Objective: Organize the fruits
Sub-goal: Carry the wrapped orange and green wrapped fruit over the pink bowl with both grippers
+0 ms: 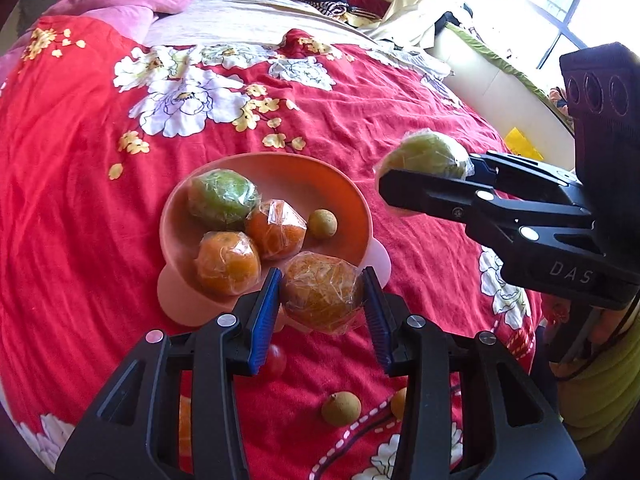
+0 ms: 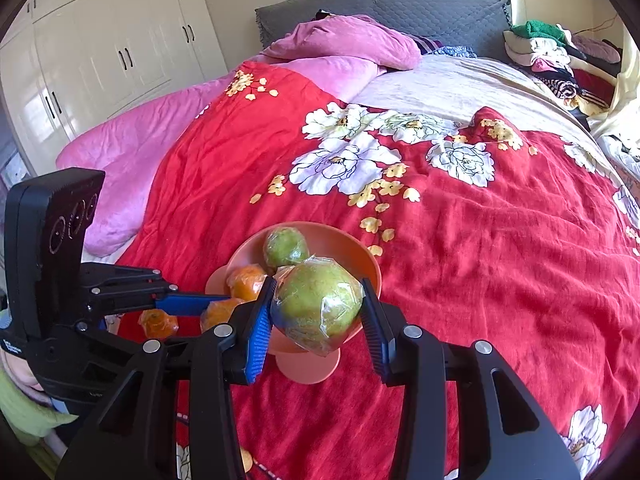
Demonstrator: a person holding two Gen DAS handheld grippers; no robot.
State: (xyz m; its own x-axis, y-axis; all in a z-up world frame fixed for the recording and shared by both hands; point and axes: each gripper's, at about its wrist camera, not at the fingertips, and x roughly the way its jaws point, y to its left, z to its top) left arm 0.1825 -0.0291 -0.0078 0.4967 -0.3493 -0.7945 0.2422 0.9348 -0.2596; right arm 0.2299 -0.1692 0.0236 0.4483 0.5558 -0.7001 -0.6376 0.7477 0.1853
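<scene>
A plastic-wrapped orange (image 1: 320, 300) sits between the blue pads of my left gripper (image 1: 322, 276), which is shut on it just over the near rim of the salmon footed bowl (image 1: 280, 160). The bowl holds a wrapped green fruit (image 1: 222, 200), two wrapped oranges (image 1: 276, 228) (image 1: 228, 262) and a small brown longan (image 1: 322, 223). My right gripper (image 2: 319, 284) is shut on a wrapped green fruit (image 2: 316, 312), held above the bowl (image 2: 360, 256). From the left wrist view that gripper (image 1: 424, 168) and its green fruit (image 1: 428, 154) hang right of the bowl.
The bowl stands on a red flowered bedspread (image 1: 80, 200). Loose on the bedspread near me are a small red fruit (image 1: 274, 360), a longan (image 1: 341, 408) and a yellow fruit (image 1: 398, 402). Pink pillows (image 2: 344, 40) and folded clothes (image 2: 560, 52) lie at the far end.
</scene>
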